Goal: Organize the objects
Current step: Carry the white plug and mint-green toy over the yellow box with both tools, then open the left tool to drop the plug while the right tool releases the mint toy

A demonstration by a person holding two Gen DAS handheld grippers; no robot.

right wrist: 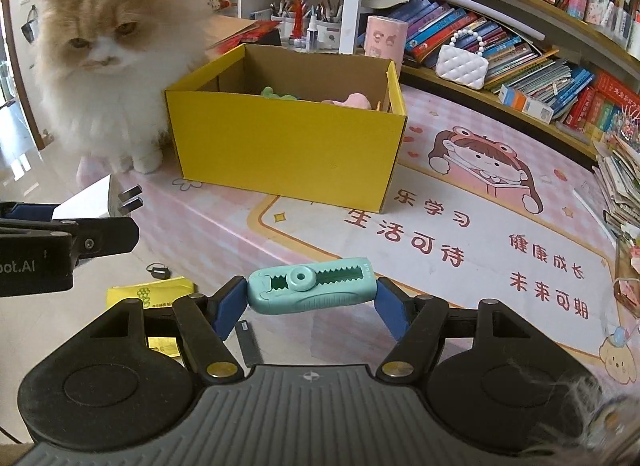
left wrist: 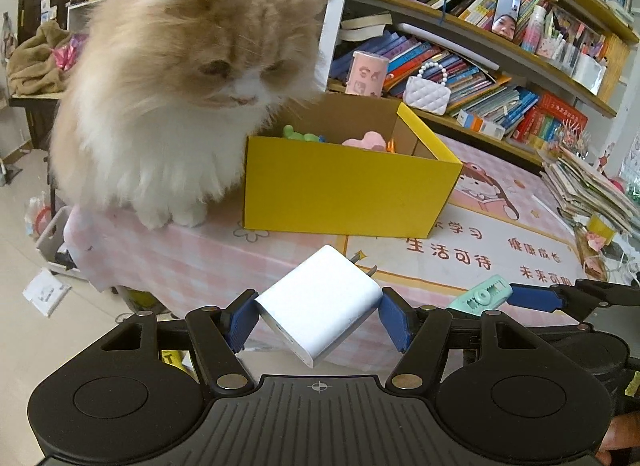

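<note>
The left gripper (left wrist: 318,316) is clamped on a white charger (left wrist: 320,306), blue pads pressing its two sides, its prongs pointing ahead toward the desk. Just to its right, the right gripper (right wrist: 311,302) grips a teal toothed cutter (right wrist: 312,285) lengthwise, one pad at each end. Both are held near the front edge of a pink printed desk mat (right wrist: 460,234). Farther ahead stands an open yellow box (right wrist: 288,145), holding a green toy (right wrist: 278,94) and a pink toy (right wrist: 356,99). A fluffy orange-and-white cat (left wrist: 168,81) sits at the box's left side, close ahead of the left gripper, looking down. Beyond the box, a pink cup (right wrist: 386,35) and a white quilted purse (right wrist: 462,65) stand before crowded bookshelves (right wrist: 520,25).
</note>
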